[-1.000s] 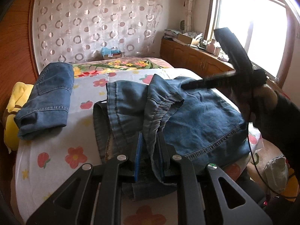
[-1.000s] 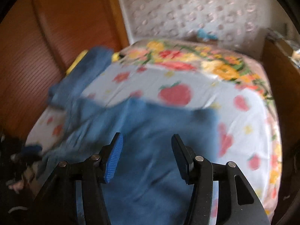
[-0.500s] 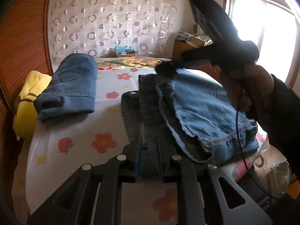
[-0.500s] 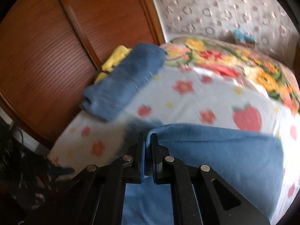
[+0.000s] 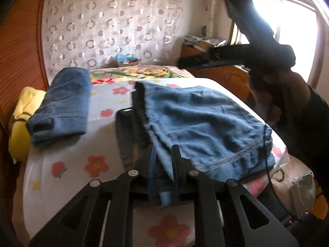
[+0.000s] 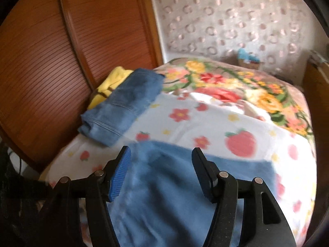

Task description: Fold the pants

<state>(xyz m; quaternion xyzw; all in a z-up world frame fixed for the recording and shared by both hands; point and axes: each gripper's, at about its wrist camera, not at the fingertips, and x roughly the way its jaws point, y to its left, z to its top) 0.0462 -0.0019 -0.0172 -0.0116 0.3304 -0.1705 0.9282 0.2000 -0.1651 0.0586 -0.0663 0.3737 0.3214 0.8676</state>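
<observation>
Blue denim pants [image 5: 205,123] lie folded over on the flowered bed sheet [image 5: 67,164]. My left gripper [image 5: 163,158] is shut on the near edge of the pants, with denim bunched between its fingers. My right gripper [image 6: 161,164] hangs above the pants [image 6: 174,195]; its jaws are opening, with nothing pinched between its blue pads [image 6: 120,175]. In the left wrist view the right gripper [image 5: 197,62] is held high at the right by a hand [image 5: 273,94], above the far side of the bed.
A second pair of jeans [image 5: 61,103] lies folded at the bed's left side, on a yellow cloth [image 5: 20,119]. A wooden headboard [image 6: 51,61] stands to the left. A wooden cabinet [image 5: 226,74] and a window are on the right.
The right gripper was shut on the pants' edge half a second ago; it has let go, opened and risen. The top layer now lies flat. The left gripper keeps its grip.
</observation>
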